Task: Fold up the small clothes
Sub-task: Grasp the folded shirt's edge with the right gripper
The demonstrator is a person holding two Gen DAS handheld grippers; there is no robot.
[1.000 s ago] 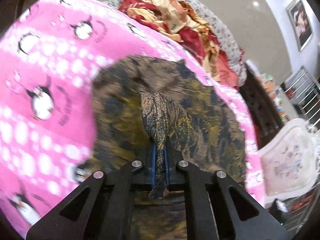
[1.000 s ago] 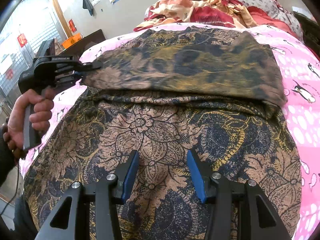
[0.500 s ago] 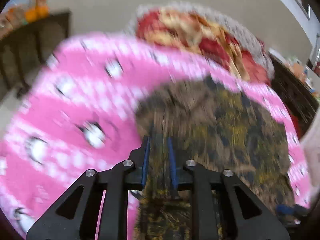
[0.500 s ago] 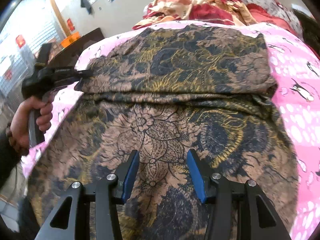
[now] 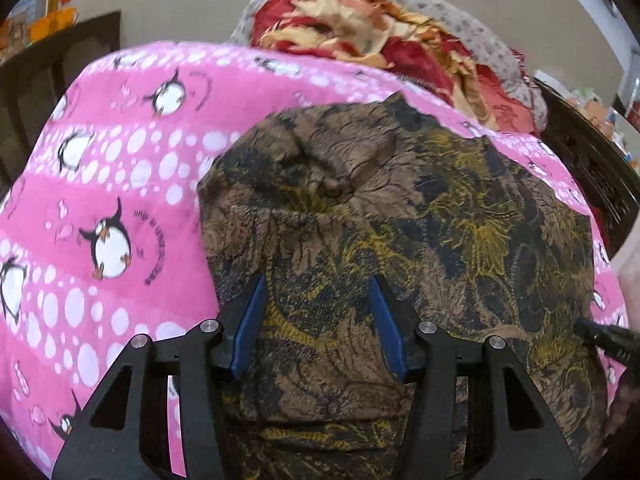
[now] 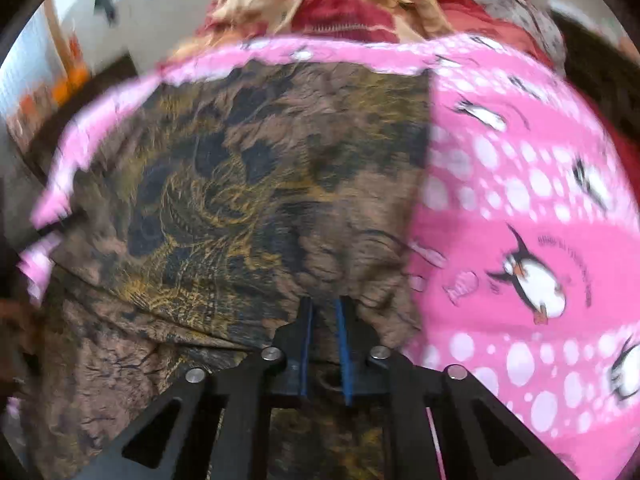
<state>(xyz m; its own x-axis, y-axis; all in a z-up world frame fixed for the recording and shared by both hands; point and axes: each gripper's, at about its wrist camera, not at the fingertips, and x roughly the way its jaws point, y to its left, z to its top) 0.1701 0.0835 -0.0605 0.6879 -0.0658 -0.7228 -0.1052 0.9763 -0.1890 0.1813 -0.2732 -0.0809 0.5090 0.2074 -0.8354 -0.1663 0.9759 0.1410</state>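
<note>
Soft brown-and-gold floral printed cloth (image 5: 400,216), half folded on the pink penguin-print bedspread (image 5: 120,168).

My left claw (image 5: 316,320) is opening above the cloth's left edge, with fabric under it but nothing gripped. My right claw (image 6: 324,344) has pinched shut on a bunched bit near the cloth's right edge. I judge it light, limp and prone to wrinkling, best taken at corners or hems. Its long axis seems to run left to right between my claws, the folded edge towards me.
</note>
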